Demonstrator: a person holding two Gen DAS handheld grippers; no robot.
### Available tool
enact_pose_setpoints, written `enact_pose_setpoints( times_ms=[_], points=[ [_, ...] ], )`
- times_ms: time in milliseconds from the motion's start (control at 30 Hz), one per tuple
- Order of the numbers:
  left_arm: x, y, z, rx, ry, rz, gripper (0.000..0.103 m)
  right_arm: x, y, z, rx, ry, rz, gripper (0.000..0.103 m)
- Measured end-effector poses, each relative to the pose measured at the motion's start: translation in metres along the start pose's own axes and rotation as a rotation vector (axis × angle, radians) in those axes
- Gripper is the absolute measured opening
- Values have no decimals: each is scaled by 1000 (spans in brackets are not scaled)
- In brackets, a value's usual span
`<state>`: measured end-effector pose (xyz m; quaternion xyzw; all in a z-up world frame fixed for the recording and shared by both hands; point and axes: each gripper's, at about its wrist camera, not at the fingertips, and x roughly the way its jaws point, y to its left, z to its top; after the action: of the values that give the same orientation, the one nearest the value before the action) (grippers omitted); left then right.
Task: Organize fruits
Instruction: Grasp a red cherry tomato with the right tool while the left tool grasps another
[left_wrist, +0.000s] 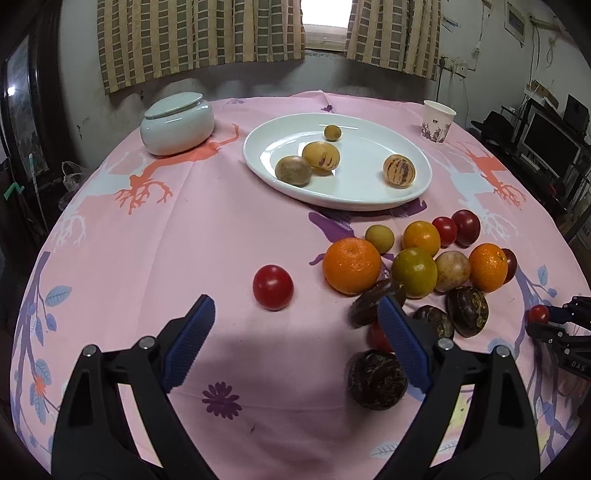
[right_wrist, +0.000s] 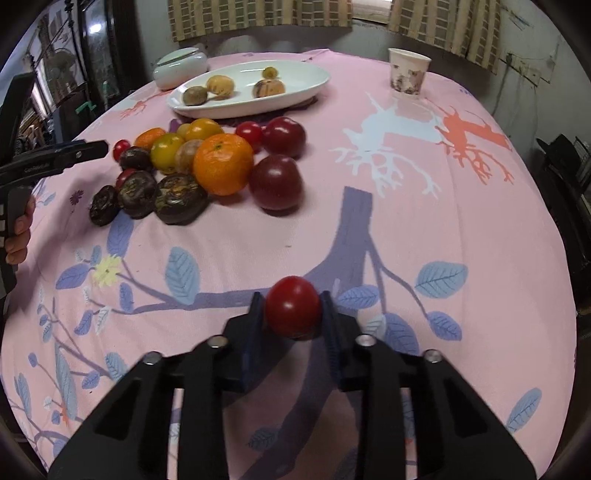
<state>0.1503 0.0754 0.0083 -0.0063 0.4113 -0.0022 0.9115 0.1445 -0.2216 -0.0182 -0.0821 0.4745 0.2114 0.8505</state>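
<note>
My right gripper (right_wrist: 293, 308) is shut on a red cherry tomato (right_wrist: 293, 305) just above the pink cloth; it also shows at the right edge of the left wrist view (left_wrist: 538, 314). My left gripper (left_wrist: 297, 314) is open and empty, with a lone red tomato (left_wrist: 273, 287) just ahead between its fingers. A pile of oranges (left_wrist: 351, 265), red plums (right_wrist: 275, 181), tomatoes and dark brown fruits (left_wrist: 376, 379) lies to its right. The white oval plate (left_wrist: 354, 197) holds several yellow-brown fruits (left_wrist: 320, 157).
A pale lidded ceramic jar (left_wrist: 177, 123) stands at the back left. A paper cup (left_wrist: 437, 120) stands at the back right. The round table's cloth (right_wrist: 461, 206) drops off at the edges. Shelves and monitors are beyond the right side.
</note>
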Motion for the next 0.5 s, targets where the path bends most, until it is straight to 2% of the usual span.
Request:
enact_pose_setpoints(
  times_ms=[133, 400, 500],
  points=[
    [3, 6, 0, -5, 6, 22, 92, -14, 8, 7, -2, -44, 32, 29],
    [21, 20, -4, -35, 40, 102, 91, -24, 62, 24, -117, -101, 171, 29],
    [29, 23, -4, -42, 55, 135, 91, -15, 70, 21, -137, -84, 214, 29]
  ],
)
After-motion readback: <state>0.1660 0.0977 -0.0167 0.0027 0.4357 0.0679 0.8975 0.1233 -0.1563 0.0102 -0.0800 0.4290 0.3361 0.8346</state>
